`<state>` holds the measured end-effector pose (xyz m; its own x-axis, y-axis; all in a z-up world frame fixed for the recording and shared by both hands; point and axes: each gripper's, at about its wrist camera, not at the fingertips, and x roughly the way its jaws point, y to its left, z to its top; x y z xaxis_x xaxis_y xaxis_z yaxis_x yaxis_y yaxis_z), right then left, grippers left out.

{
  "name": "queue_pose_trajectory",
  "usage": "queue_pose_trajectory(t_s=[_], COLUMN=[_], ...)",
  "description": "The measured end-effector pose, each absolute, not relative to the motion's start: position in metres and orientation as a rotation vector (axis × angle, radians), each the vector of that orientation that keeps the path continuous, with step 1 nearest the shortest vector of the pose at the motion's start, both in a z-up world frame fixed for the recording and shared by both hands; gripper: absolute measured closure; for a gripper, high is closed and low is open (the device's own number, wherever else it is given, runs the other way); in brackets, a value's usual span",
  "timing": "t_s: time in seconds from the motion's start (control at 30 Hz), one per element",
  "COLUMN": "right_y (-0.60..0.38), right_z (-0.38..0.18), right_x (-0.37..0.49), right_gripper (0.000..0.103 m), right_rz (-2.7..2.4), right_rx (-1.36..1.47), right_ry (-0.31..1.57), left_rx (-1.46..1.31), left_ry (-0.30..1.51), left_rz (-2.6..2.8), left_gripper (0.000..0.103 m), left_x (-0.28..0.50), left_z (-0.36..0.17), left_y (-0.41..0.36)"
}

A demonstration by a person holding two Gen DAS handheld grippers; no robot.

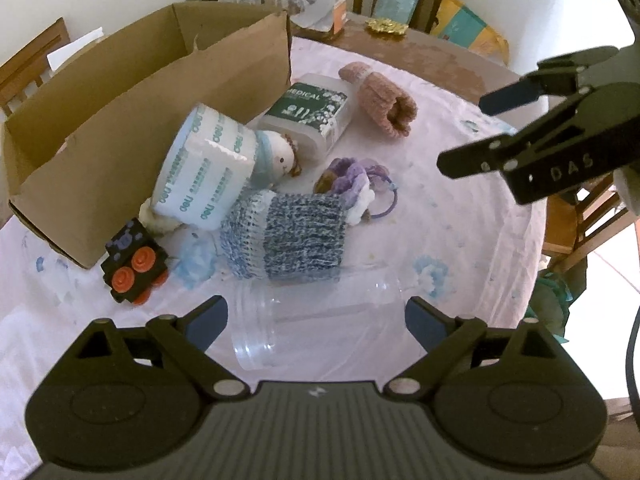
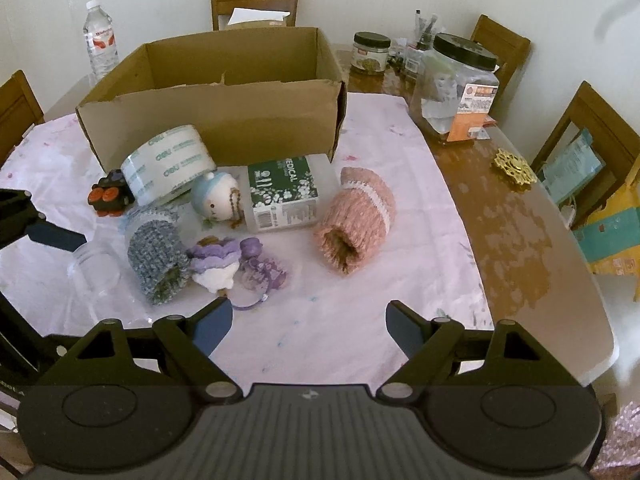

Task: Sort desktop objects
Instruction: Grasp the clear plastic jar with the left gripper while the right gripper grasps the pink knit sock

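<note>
Desktop objects lie in a cluster on a pale pink cloth [image 2: 360, 320], in front of an open cardboard box [image 2: 224, 120]. Both tools hang over the near edge of that cluster with nothing between their fingers.

The left gripper [image 1: 316, 316] stands wide, and a clear plastic cup [image 1: 304, 320] lies on its side directly below the gap, not touched by either pad. Just beyond the cup lies a blue-grey knitted sleeve [image 1: 296, 236], and to its left a black toy train with orange wheels [image 1: 134, 268]. Further out, a tape roll [image 1: 204, 164] printed with "deli" in green leans against the box, with a small round doll in a blue cap [image 1: 276, 156] beside it.

The right gripper [image 2: 308, 328] is also spread wide, above bare cloth. Just beyond its left finger lie a purple and white plush toy [image 2: 216, 268] and a purple hair tie [image 2: 260, 276]. Ahead and slightly right lies a pink knitted sleeve [image 2: 356, 220], open end toward the camera. Between it and the doll lies a clear box with a green label reading "MEDICAL" [image 2: 284, 196], a barcode on its near end.

In the left wrist view, the right gripper's body shows the letters "DAS".
</note>
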<state>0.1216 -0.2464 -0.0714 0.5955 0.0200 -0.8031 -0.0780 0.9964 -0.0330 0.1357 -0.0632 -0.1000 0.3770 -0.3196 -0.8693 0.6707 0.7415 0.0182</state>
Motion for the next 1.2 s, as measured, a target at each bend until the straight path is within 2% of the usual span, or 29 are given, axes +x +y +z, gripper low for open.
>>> queue_pose_trajectory(t_s=[0.2, 0.3, 0.9, 1.0, 1.2], right_y=[-0.252, -0.258, -0.29, -0.298, -0.307], right_z=[-0.073, -0.074, -0.085, -0.089, -0.101], right_x=[0.133, 0.139, 0.196, 0.207, 0.228], right_gripper=[0.016, 0.016, 0.016, 0.012, 0.011], right_rz=[0.083, 0.089, 0.303, 0.38, 0.507], right_rx=[-0.078, -0.085, -0.256, -0.296, -0.358], right_ry=[0.929, 0.93, 0.903, 0.916, 0.941], left_rx=[0.371, 0.347, 0.397, 0.391, 0.376], left_ry=[1.027, 1.032, 1.03, 1.039, 1.047], left_rz=[-0.636, -0.633, -0.673, -0.687, -0.677], left_gripper=[0.008, 0.012, 0.012, 0.012, 0.012], left_x=[0.141, 0.144, 0.149, 0.151, 0.155], left_z=[-0.105, -0.105, -0.094, -0.093, -0.091], left_y=[-0.068, -0.068, -0.069, -0.07, -0.072])
